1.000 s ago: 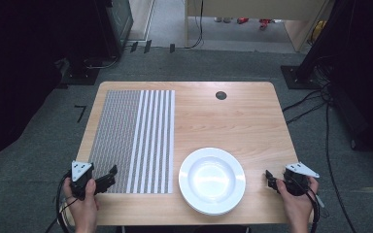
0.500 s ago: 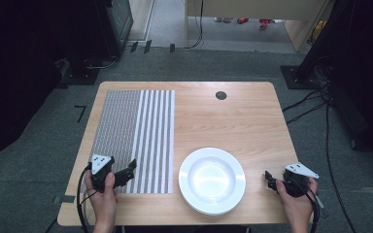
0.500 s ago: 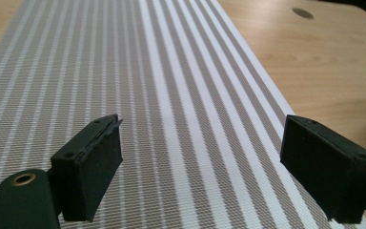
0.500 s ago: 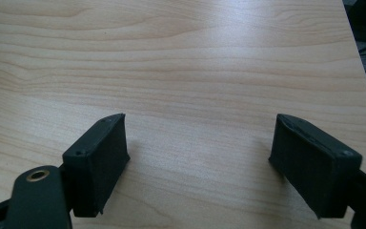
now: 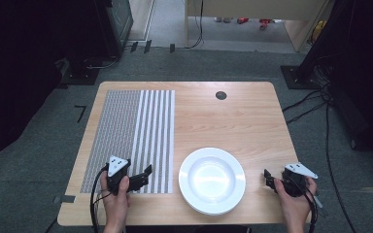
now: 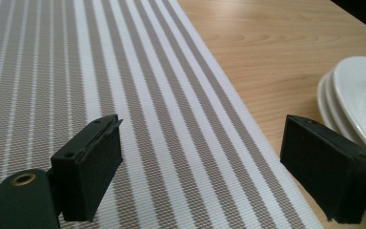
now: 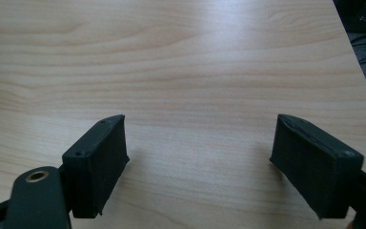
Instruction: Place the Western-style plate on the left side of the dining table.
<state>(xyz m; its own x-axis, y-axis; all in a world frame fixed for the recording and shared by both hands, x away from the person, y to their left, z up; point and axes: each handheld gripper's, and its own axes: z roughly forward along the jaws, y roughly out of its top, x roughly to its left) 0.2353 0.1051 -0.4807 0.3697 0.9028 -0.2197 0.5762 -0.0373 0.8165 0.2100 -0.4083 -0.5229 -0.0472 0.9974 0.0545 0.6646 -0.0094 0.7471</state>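
The left tool (image 5: 143,175) is hovering low over the near right part of the striped placemat (image 5: 126,131), which is lying flat on the left half of the wooden surface (image 5: 233,121). Its jaws are standing wide apart with nothing between them, and in the left gripper view they are framing the mat's white-striped band, with the mat's right edge running between them. The stack of white plates (image 5: 212,180) is sitting on the bare wood just beside that edge, near the front of the surface; the left gripper view is showing several rims (image 6: 357,100) layered one on another, close to the right-hand jaw but not touching it.

The right tool (image 5: 270,178) is resting at the front right corner of the surface, just to the right of the plates and apart from them. Its jaws are also spread open, holding nothing, with plain wood grain lying between them in the right gripper view.
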